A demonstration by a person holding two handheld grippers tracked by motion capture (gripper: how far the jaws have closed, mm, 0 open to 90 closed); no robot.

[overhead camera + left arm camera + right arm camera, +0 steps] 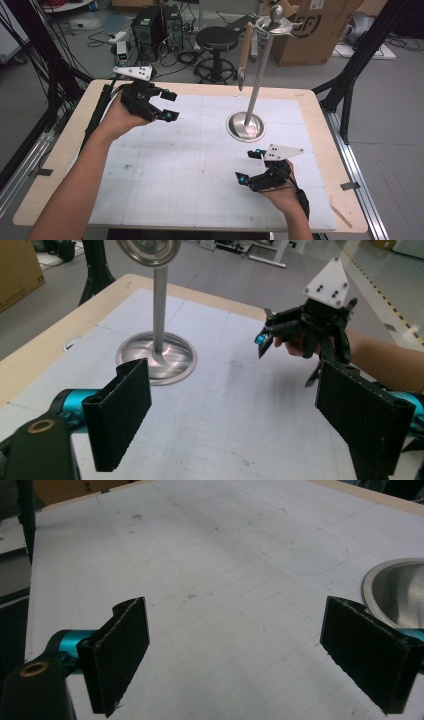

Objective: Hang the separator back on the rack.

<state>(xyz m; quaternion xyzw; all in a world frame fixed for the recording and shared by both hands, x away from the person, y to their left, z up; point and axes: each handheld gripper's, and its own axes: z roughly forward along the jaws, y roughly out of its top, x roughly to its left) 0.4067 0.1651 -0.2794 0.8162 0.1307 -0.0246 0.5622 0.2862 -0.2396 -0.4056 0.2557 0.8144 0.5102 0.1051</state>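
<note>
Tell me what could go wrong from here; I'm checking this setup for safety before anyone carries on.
1. The stand is tall on a small round base, with a wooden-handled utensil hanging from its top; a bump from the open, empty left tool could tip it or swing the utensil loose.
2. The right tool, open and empty, sits close to the base, so a careless lift might knock it.

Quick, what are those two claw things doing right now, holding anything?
Left gripper: open, nothing between its jaws.
Right gripper: open, empty, above the white mat.
</note>
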